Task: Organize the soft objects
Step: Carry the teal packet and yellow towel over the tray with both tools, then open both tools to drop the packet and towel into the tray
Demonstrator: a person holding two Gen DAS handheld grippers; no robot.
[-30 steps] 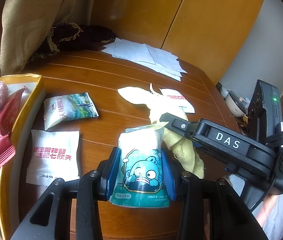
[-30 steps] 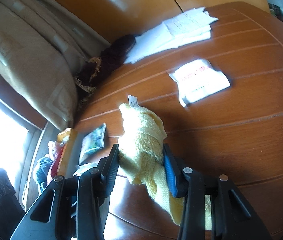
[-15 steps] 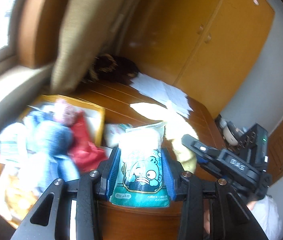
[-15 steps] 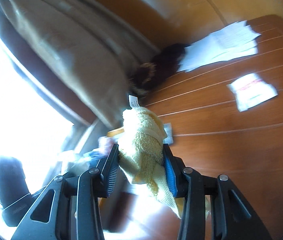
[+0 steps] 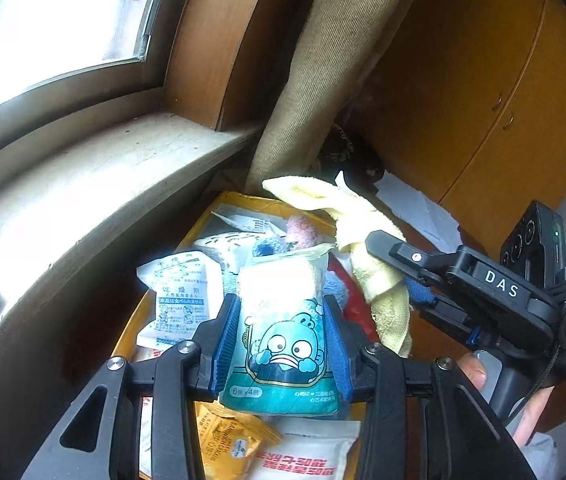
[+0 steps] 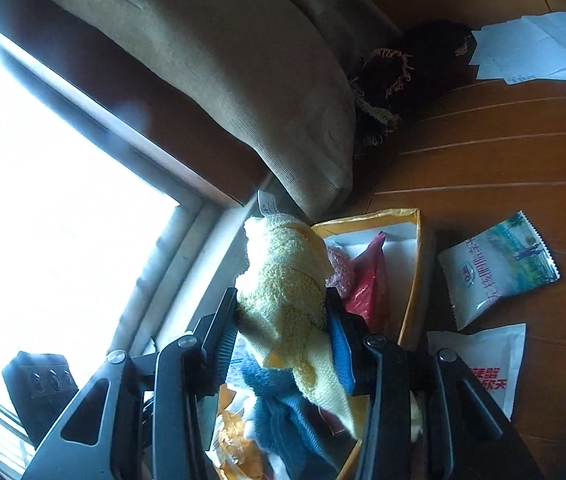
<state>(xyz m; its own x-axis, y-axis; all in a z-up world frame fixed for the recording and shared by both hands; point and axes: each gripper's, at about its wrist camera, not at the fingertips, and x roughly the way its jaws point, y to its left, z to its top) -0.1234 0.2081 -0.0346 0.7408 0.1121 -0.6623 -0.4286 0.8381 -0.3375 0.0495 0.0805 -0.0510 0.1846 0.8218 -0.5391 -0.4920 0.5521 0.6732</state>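
Our left gripper (image 5: 281, 344) clamps the tissue pack (image 5: 283, 328) above the box (image 6: 413, 280); our right gripper (image 6: 283, 332) pinches the yellow towel (image 6: 283, 276); its dangling tail could snag the rim, we judge.

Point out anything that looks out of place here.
Two packets lie outside the yellow box on the wooden table: a green-printed packet and a white packet with red lettering. Similar packets already sit in the box.
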